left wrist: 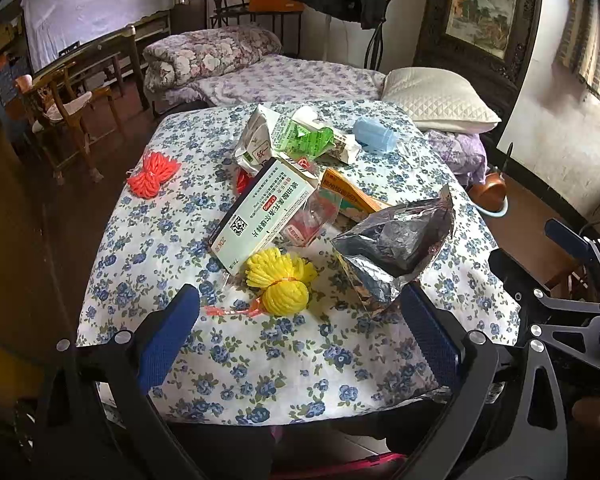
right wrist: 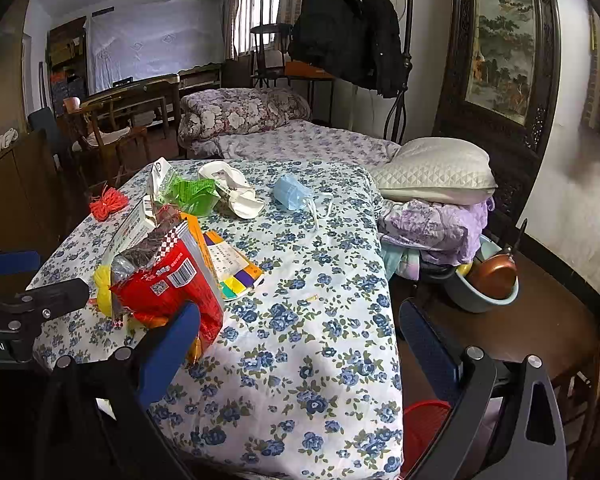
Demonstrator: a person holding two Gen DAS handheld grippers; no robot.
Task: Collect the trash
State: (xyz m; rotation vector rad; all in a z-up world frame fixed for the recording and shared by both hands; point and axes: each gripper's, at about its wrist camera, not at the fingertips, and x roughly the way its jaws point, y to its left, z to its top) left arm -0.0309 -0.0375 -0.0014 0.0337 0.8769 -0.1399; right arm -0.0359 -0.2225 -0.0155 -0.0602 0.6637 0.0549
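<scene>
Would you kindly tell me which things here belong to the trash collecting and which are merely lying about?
Trash to collect:
- foil bag
- medicine box
- yellow foam net
- red foam net
- green wrapper
- blue mask
- red bin, likely where it goes

Just lying about:
- pillow
- black jacket
- rolled quilt
- painting
- copper pan
- wooden chair
</scene>
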